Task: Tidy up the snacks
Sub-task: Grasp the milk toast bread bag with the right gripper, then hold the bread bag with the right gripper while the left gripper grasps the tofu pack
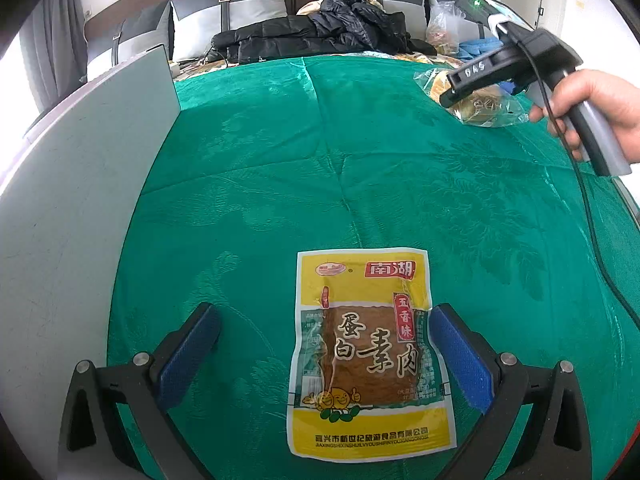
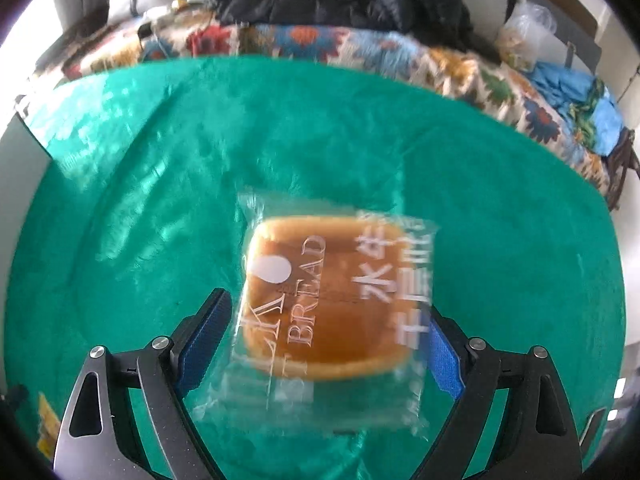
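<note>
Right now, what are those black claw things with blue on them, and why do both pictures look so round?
They are grabbing tools that a person holds, one in each hand. Each carries a round-lens camera, which bends the picture. The left gripper looks down at a yellow snack packet lying flat on the green cloth, jaws open around it. The right gripper, also open, has a wrapped bread between its jaws. The left picture also shows the person's right hand holding that tool. Nothing is squeezed yet.

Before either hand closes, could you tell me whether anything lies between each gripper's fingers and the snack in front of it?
Nothing visible does. The left gripper is open with the yellow snack packet lying flat on the green cloth between its fingers. The right gripper is open around the wrapped bread, with only clear wrapper between.
</note>
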A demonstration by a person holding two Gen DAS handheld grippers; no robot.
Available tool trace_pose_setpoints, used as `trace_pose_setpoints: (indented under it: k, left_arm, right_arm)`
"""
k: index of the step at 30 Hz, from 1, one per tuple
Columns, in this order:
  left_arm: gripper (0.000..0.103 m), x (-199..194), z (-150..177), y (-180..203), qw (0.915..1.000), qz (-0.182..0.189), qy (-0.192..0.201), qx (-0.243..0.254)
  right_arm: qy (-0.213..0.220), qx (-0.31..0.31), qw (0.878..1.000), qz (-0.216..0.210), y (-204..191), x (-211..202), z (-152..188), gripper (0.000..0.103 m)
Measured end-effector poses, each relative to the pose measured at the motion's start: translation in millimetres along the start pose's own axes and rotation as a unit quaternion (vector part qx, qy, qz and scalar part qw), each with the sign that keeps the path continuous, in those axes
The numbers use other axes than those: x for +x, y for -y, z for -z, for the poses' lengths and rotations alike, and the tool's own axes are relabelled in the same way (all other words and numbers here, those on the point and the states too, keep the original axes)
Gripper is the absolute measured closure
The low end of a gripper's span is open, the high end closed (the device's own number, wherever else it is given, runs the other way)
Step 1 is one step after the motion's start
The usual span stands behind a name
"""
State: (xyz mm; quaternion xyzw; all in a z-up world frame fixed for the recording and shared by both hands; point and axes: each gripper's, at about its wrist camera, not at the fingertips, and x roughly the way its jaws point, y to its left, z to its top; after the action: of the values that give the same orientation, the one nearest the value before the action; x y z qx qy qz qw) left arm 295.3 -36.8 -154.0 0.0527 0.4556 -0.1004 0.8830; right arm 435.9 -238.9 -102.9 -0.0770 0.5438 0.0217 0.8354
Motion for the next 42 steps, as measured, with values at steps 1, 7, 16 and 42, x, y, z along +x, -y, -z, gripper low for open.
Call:
trace_pose_setpoints:
  k: [1, 7, 16, 42]
  left_arm:
    - [0.000, 0.0, 0.0, -0.2, 1.0000, 0.000, 0.000, 0.000]
    - [0.000, 0.0, 0.1, -0.1, 1.0000, 0.000, 0.000, 0.000]
    - [0.000, 0.2, 0.1, -0.1, 1.0000, 0.000, 0.001, 0.000]
    - [0.000, 0.3, -0.4, 0.3, 1.0000, -0.001, 0.001, 0.000]
  right_arm:
    - [0.008, -0.005, 1.000, 0.011, -1.1, -1.4, 1.7, 0.027]
    - [0.066, 0.011, 0.998, -0.016, 11.0, -55.2, 32.2, 0.029]
    - [0.012, 0.003, 0.999, -0.046, -1.2, -108.9, 193.9, 0.029]
    - [0.115, 0.066, 0.991, -0.011, -12.8, -80.5, 238.9, 0.009]
